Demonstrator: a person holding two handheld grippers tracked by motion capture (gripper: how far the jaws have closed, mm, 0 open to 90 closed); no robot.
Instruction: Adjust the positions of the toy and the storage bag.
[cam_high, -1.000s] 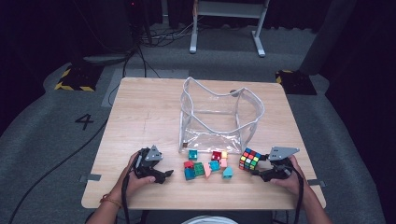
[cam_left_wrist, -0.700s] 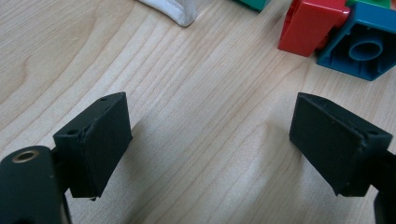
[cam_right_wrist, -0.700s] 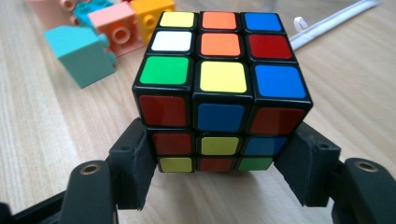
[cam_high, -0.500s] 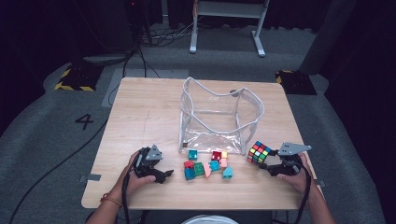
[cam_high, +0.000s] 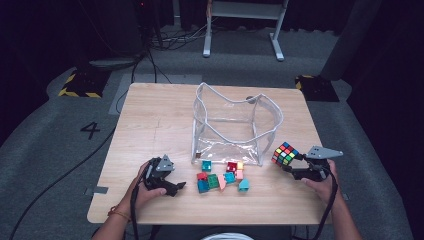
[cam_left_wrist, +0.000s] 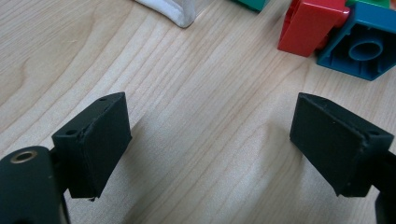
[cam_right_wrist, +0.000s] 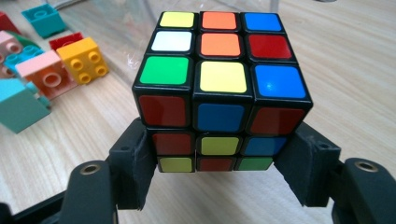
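Since the earlier frames the right gripper (cam_high: 296, 169) is carrying the puzzle cube (cam_high: 285, 153) up off the table (cam_high: 150, 130) and a little outward, away from the clear bag (cam_high: 235, 127); the left gripper (cam_high: 172, 186) is resting where it was.

Right fingers (cam_right_wrist: 133, 172): clamped on the cube's lower layer from both sides, the cube (cam_right_wrist: 219, 84) sitting upright between them and clear of the tabletop. Left fingers (cam_left_wrist: 95, 140): spread wide apart, gripping nothing, bare wood between them.

Position relative to the bag: the cube is hanging just off its front right corner, below the rim. The loose toy bricks (cam_high: 222, 177) are lying at the foot of its front wall. The left gripper is sitting to the front left of it, near the bricks.

Assessment: the lift step is under way, with bagging the probable aim. The next move calls for raising the cube above the bag's rim, carrying it over the open mouth and releasing it there; the soft, sagging wall could catch the cube on a low approach.
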